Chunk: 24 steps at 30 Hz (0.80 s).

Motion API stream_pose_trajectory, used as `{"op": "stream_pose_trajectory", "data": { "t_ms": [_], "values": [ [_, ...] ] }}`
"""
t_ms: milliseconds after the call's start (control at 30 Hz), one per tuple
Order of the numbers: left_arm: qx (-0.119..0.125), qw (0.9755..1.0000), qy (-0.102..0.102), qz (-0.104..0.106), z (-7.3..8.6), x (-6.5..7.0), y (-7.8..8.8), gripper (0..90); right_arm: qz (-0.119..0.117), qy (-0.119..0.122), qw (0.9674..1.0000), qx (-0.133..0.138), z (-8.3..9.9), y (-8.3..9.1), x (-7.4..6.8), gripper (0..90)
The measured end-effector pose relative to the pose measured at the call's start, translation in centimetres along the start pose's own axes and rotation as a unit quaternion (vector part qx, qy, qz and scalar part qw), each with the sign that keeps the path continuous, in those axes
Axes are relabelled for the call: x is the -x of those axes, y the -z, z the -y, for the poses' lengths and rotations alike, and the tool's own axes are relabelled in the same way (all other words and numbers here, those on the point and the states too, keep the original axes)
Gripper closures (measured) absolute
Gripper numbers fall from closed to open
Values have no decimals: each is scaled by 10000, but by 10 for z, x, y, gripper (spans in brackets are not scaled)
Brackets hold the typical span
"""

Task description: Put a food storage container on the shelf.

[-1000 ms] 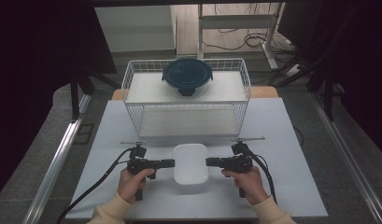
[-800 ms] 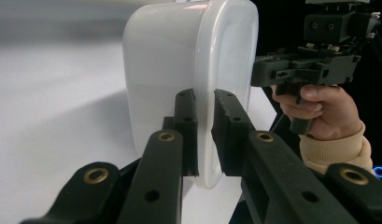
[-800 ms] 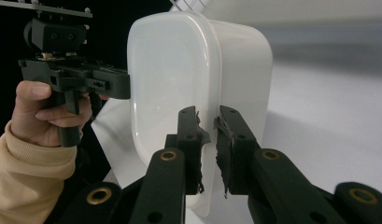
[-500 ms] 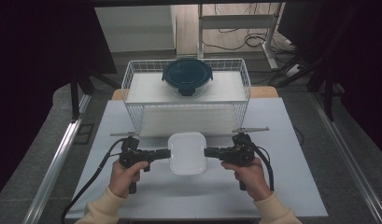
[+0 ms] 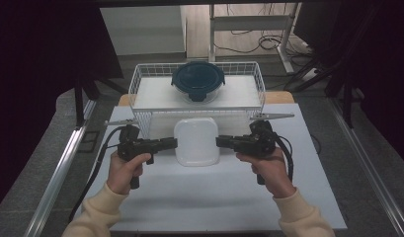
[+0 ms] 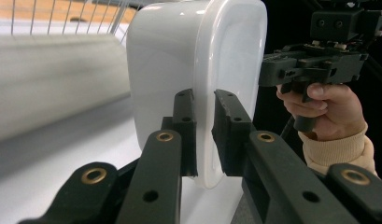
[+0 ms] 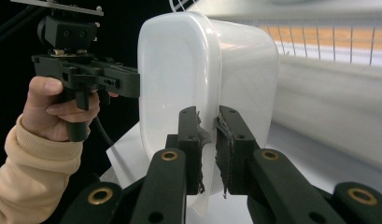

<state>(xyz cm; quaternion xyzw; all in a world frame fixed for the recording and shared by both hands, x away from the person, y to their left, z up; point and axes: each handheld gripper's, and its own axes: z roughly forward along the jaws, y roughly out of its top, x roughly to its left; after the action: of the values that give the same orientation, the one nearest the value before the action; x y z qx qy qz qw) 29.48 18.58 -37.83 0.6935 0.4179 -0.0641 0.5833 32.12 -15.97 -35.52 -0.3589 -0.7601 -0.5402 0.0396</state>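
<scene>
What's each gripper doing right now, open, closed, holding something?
Left gripper: closed on the white container's rim.
Right gripper: closed on the same container's opposite rim.

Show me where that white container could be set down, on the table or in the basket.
Free: the white table between the forearms, and the wire basket floor left and right of the dark round lidded bowl. Crowded: the basket's middle, under that bowl. The white container hangs between both hand-held grippers.

A white lidded rounded-square container [image 5: 196, 141] hangs level above the table, just before the basket.
</scene>
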Motion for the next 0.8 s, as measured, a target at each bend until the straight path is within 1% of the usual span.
{"op": "stream_pose_trajectory", "data": {
  "t_ms": [167,267,567,800],
  "values": [
    [75,9998,-182,-38,-19,9,4,801,63,154,9998,97,-18,7,-8,798],
    [135,9994,-306,-67,-30,14,7,799,124,296,9993,166,-29,12,-14,798],
    [271,9985,-461,-67,-60,23,16,796,196,561,9979,247,-62,21,-29,798],
    [376,9974,-597,-143,-88,29,20,795,239,680,9969,326,-89,24,-32,798]
  ]
}}
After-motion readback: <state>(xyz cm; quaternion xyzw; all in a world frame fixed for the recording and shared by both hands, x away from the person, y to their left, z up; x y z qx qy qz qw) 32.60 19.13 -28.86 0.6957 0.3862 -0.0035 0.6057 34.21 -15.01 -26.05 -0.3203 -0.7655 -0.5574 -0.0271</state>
